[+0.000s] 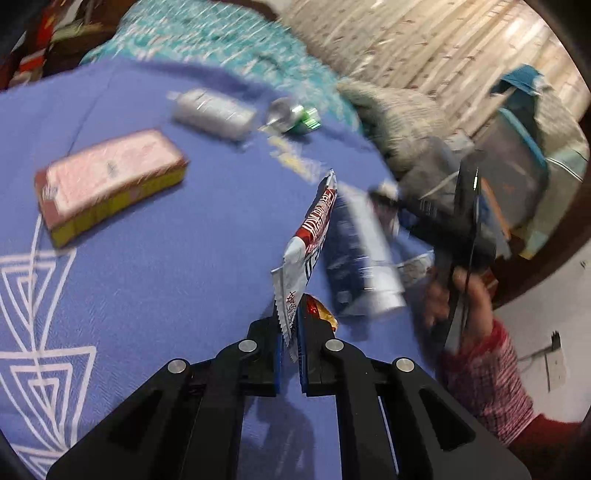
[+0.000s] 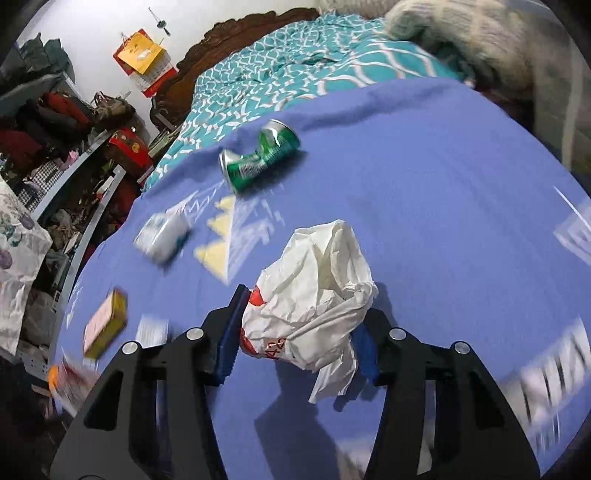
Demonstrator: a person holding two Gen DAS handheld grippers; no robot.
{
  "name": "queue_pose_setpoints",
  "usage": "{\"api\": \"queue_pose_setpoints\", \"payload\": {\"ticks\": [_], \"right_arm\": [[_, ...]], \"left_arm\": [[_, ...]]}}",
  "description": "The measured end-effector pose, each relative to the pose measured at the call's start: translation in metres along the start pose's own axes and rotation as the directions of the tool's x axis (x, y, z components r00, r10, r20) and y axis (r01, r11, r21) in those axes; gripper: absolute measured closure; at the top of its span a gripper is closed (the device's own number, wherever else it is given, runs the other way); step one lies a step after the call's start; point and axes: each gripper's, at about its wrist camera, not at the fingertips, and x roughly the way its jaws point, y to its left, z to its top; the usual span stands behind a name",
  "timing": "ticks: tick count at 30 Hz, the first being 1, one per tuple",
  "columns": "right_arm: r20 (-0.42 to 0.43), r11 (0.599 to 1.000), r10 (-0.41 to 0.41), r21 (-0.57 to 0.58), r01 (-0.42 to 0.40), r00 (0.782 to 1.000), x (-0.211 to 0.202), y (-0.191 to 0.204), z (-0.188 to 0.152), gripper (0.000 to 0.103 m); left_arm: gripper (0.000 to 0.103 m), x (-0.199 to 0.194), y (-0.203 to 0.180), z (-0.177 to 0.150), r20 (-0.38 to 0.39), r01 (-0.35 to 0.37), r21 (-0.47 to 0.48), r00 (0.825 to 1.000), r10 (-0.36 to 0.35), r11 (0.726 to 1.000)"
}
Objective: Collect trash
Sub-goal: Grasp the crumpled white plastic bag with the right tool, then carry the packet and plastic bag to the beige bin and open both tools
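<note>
Left gripper (image 1: pixel 290 325) pinches wrapper (image 1: pixel 306 240), angled downward.

bedspread (image 2: pixel 424 177): blue woven cloth, matt, printed with white line patterns; faint weave ribbing
quilt (image 2: pixel 280 62): teal and white patterned cloth, rumpled, matt
can (image 2: pixel 258 155): green painted metal, glossy, dented; bare silvery end
plastic bag (image 2: pixel 314 295): thin white film, crinkled, slight sheen, red print
wrapper (image 1: pixel 306 251): foil-like film, shiny, serrated edge
box (image 1: pixel 110 181): cardboard, pink face, yellow side, dull
headboard (image 2: pixel 236 33): dark carved wood, low gloss
left gripper (image 1: pixel 290 332): matt black plastic, round metal pins, blue ribbed pads
sleeve (image 1: pixel 487 380): red and white checked cloth
</note>
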Motion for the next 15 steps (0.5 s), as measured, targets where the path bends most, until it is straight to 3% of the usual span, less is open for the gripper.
{"api": "queue_pose_setpoints", "payload": {"ticks": [5, 10, 15], "right_arm": [[0.040, 0.998, 0.018, 0.061, -0.021, 0.999, -0.073, -0.026, -0.064, 0.049], [0.114, 0.993, -0.049, 0.110, 0.036, 0.992, -0.125, -0.047, -0.115, 0.049], [0.161, 0.988, -0.095, 0.139, 0.073, 0.982, -0.155, -0.056, -0.146, 0.042]], "left_arm": [[0.097, -0.014, -0.046, -0.002, 0.022, 0.104, 0.123, 0.994, -0.107, 0.987], [0.097, 0.015, -0.109, -0.013, -0.094, 0.204, 0.265, 0.978, -0.185, 0.942], [0.097, 0.072, -0.142, -0.026, -0.227, 0.213, 0.300, 0.963, -0.147, 0.930]]}}
